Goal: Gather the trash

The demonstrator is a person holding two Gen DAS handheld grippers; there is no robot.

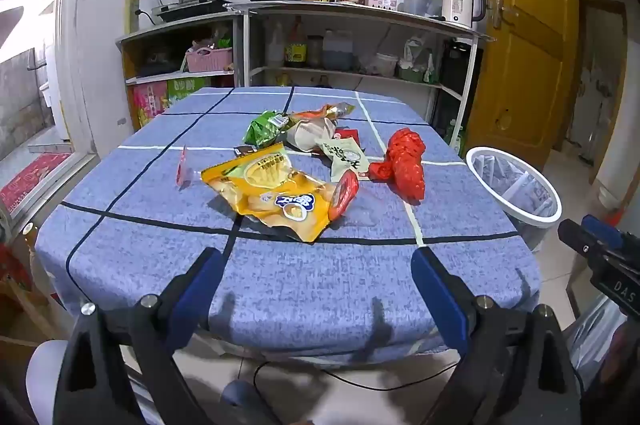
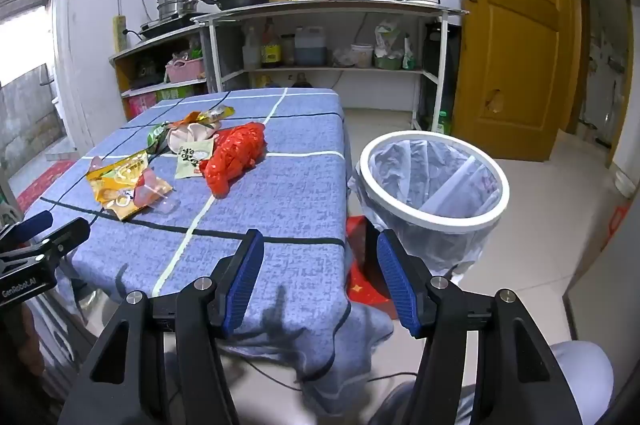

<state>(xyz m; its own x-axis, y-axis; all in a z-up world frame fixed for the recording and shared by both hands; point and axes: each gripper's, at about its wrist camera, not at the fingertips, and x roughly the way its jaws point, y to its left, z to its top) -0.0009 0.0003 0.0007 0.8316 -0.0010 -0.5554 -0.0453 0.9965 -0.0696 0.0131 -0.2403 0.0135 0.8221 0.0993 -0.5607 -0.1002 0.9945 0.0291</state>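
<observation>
Trash lies in a heap on the blue checked tablecloth [image 1: 280, 277]: a yellow snack bag [image 1: 268, 193], a red wrapper [image 1: 344, 193], a crumpled red plastic bag [image 1: 404, 161], a green packet [image 1: 262, 129], a pale packet [image 1: 346, 157] and a small red scrap [image 1: 182, 169]. A white-rimmed bin [image 1: 514, 185] with a clear liner stands right of the table. My left gripper [image 1: 316, 257] is open and empty at the near table edge. My right gripper [image 2: 318, 239] is open and empty between the table corner and the bin [image 2: 434, 181]. The yellow bag [image 2: 124, 185] and red bag [image 2: 236, 155] show there too.
A white shelf unit [image 1: 360, 17] with pans, bottles and a kettle [image 1: 460, 1] stands behind the table. A yellow door [image 1: 524, 37] is at the right. A red mat [image 2: 366, 285] lies on the floor under the table corner. A black cable [image 1: 360, 381] runs below.
</observation>
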